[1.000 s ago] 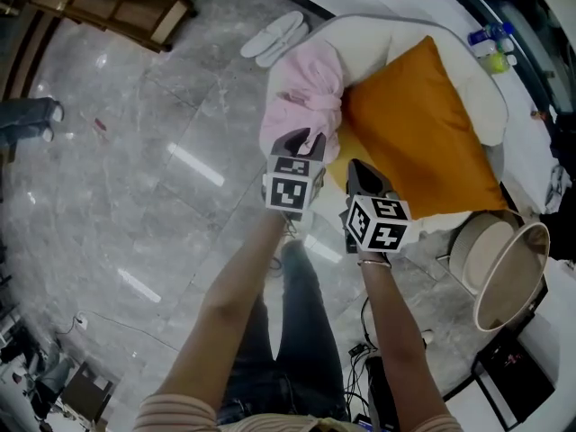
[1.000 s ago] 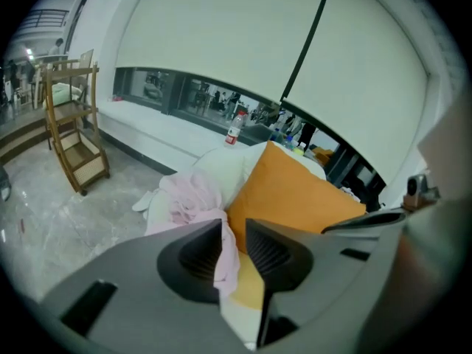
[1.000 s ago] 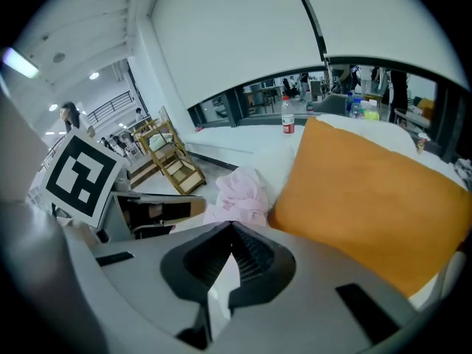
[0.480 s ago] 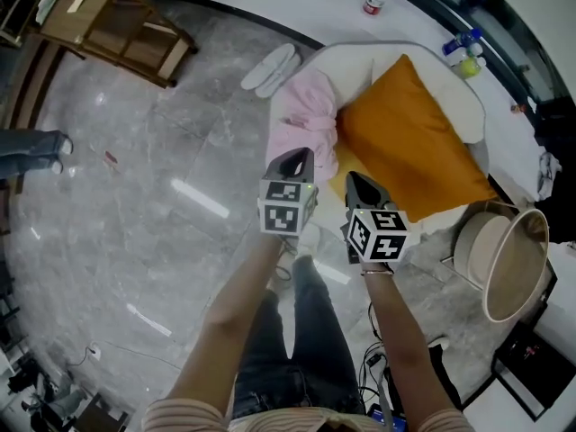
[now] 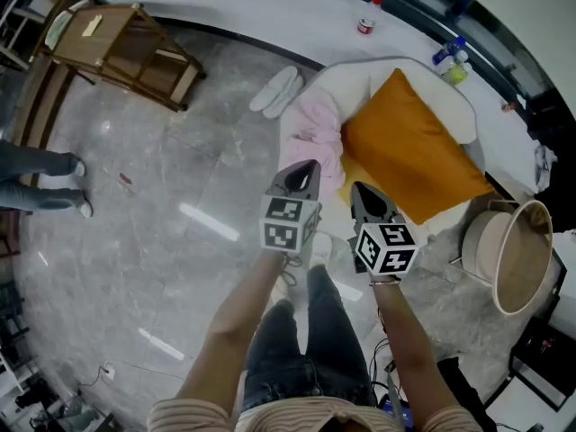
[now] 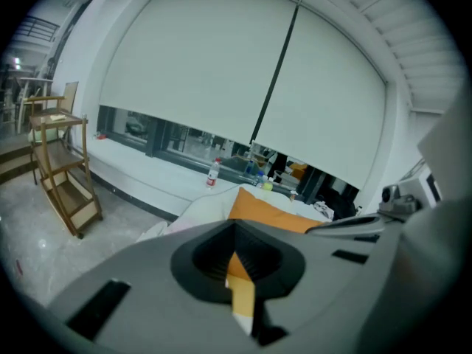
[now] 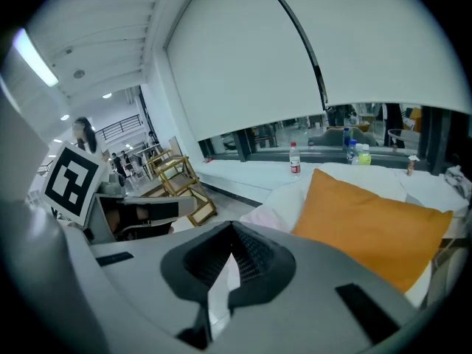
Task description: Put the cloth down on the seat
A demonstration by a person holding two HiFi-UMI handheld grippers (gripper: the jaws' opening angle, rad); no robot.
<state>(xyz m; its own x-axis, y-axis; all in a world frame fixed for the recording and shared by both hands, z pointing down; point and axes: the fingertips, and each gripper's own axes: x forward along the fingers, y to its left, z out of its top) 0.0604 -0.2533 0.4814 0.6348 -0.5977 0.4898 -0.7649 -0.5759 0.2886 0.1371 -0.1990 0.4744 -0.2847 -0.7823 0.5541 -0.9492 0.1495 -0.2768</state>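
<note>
The pink cloth lay on the white seat beside the orange cushion. The 2 grippers, left and right, hung short of it, jaws closed, apparently on nothing.

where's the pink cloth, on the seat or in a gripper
On the seat: the pink cloth lies crumpled there beside the orange cushion; left gripper and right gripper are shut, empty.

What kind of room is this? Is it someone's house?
Probably a lounge corner in a big, office-like building rather than a home: a white armchair with an orange cushion stands on a wide polished stone floor, beside a long window with roller blinds.
</note>
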